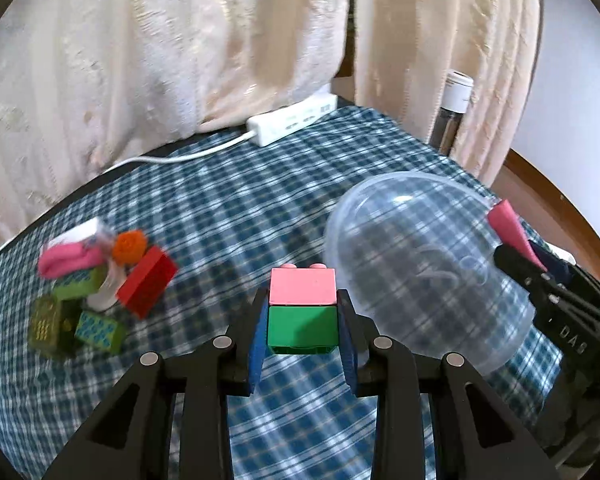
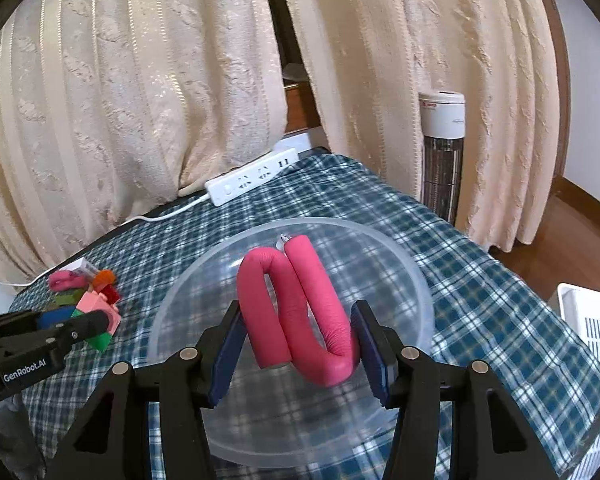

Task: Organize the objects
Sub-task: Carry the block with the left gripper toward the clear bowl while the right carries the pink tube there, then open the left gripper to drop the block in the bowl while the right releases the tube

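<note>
Left wrist view shows your left gripper [image 1: 302,312] with its jaws pinching a pink-and-green block [image 1: 302,309] by its sides, carried above the checked bench [image 1: 228,216] beside the clear bowl [image 1: 420,264]. Your right gripper [image 2: 298,340] has its jaws clamped on a bent pink foam roller [image 2: 296,308], held over the bowl's opening, probably so it drops inside. A loose pile of toys [image 1: 100,292] waits at the left, too blurred to sort piece by piece.
</note>
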Demonstrator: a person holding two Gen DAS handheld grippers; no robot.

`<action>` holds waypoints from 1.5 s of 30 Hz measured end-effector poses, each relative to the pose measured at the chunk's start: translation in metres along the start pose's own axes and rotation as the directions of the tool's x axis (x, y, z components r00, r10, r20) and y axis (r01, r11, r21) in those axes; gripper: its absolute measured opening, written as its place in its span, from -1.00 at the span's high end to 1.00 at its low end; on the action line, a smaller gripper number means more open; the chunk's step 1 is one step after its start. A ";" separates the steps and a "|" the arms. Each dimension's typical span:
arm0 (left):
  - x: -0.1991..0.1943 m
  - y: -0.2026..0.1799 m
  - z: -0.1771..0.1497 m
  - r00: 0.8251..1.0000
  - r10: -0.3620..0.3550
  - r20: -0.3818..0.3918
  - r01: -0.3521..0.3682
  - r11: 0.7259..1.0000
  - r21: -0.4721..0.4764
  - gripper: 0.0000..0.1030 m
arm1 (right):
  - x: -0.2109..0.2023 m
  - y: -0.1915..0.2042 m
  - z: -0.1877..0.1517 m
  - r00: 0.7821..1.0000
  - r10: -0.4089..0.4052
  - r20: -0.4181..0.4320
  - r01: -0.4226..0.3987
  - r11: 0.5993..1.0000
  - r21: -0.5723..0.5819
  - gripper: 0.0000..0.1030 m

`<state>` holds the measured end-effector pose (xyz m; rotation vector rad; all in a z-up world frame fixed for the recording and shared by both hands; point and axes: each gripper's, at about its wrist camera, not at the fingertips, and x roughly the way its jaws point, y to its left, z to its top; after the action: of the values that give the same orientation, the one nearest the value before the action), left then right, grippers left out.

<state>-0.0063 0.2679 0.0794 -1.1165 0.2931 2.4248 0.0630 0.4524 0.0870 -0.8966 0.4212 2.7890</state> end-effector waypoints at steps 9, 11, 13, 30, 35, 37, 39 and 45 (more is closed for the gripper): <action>0.026 -0.023 0.020 0.998 -0.059 -0.019 0.059 0.998 0.016 0.37 | 0.007 -0.013 0.005 1.000 -0.021 -0.004 0.021 0.999 0.027 -0.10; 0.031 -0.026 0.022 0.997 -0.069 -0.028 0.069 0.997 0.017 0.35 | 0.009 -0.014 0.006 1.000 -0.026 -0.005 0.026 0.999 0.030 -0.10; 0.032 -0.031 0.023 0.997 -0.078 -0.020 0.078 0.996 0.029 0.34 | 0.011 -0.015 0.007 0.999 -0.033 -0.005 0.033 0.999 0.032 -0.10; 0.024 -0.005 0.019 0.997 -0.077 0.002 0.077 0.996 -0.045 -0.35 | 0.008 -0.002 0.010 0.999 -0.047 0.026 0.046 0.998 0.039 -0.47; 0.021 0.008 0.011 1.000 -0.026 -0.014 0.025 0.997 -0.068 -0.39 | 0.005 0.004 0.008 0.999 -0.036 0.023 0.035 0.998 0.044 -0.52; 0.018 0.014 0.009 1.000 -0.007 -0.012 0.006 0.997 -0.076 -0.39 | 0.004 0.007 0.007 0.999 -0.030 0.021 0.029 0.999 0.044 -0.54; 0.015 0.020 0.006 1.000 0.006 -0.012 -0.007 0.996 -0.084 -0.39 | 0.003 0.012 0.006 0.999 -0.025 0.020 0.025 0.999 0.041 -0.55; 0.006 0.040 -0.001 0.999 0.038 -0.008 -0.039 0.993 -0.110 -0.40 | -0.001 0.029 0.006 1.000 -0.007 0.020 0.006 1.000 0.017 -0.56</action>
<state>-0.0281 0.2347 0.0741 -1.1749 0.1859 2.4983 0.0537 0.4266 0.0983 -0.8642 0.4371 2.7820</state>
